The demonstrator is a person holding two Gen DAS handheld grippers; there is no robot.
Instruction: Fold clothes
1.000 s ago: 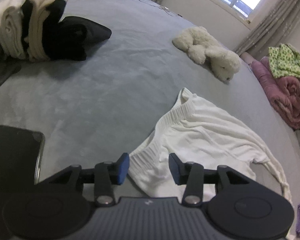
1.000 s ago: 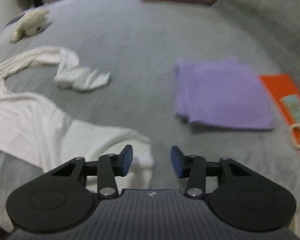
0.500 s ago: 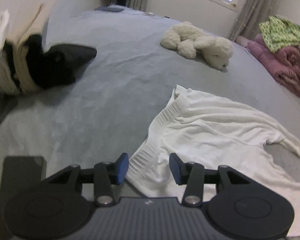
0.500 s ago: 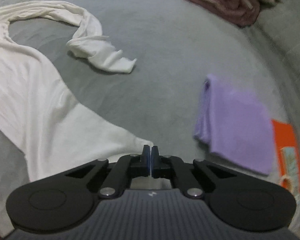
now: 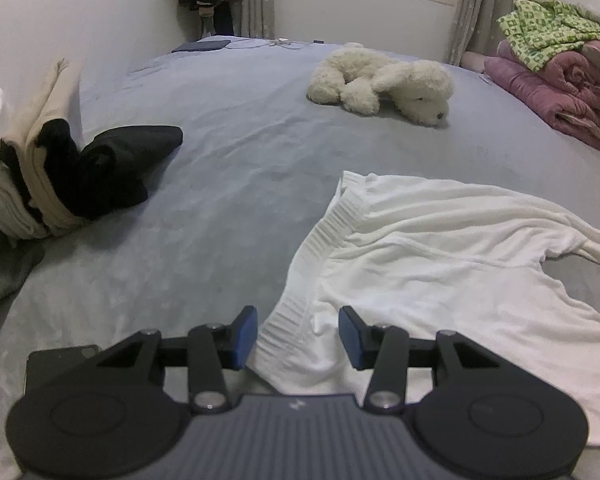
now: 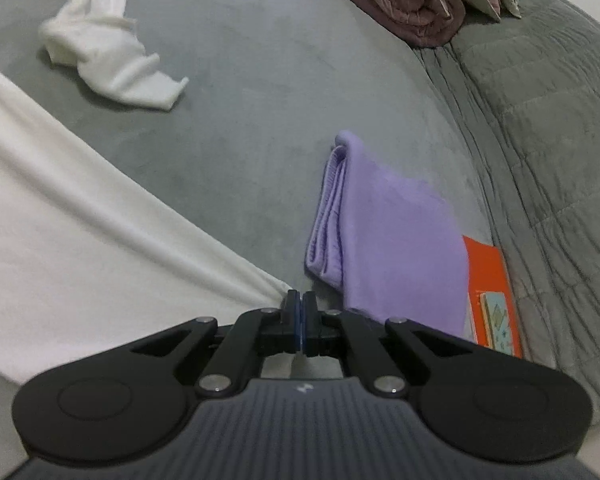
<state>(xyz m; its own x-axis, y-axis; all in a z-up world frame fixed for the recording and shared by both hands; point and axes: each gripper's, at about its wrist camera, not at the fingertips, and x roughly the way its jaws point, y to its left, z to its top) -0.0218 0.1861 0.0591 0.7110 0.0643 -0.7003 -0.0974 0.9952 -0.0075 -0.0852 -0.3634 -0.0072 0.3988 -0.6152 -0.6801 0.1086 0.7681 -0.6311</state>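
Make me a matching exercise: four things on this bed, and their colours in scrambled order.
Things:
1. plush dog
2. folded cloth
3. rolled blanket
4. shirt pinched by the right gripper

Colours:
a. lilac
b. white
c. cream
d. pink

Pairs: 1-c, 2-a, 3-d, 4-b

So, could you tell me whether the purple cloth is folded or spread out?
Folded: the purple cloth shows stacked layers along its left edge.

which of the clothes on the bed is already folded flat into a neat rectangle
The purple cloth; the white garment lies spread out, unfolded.
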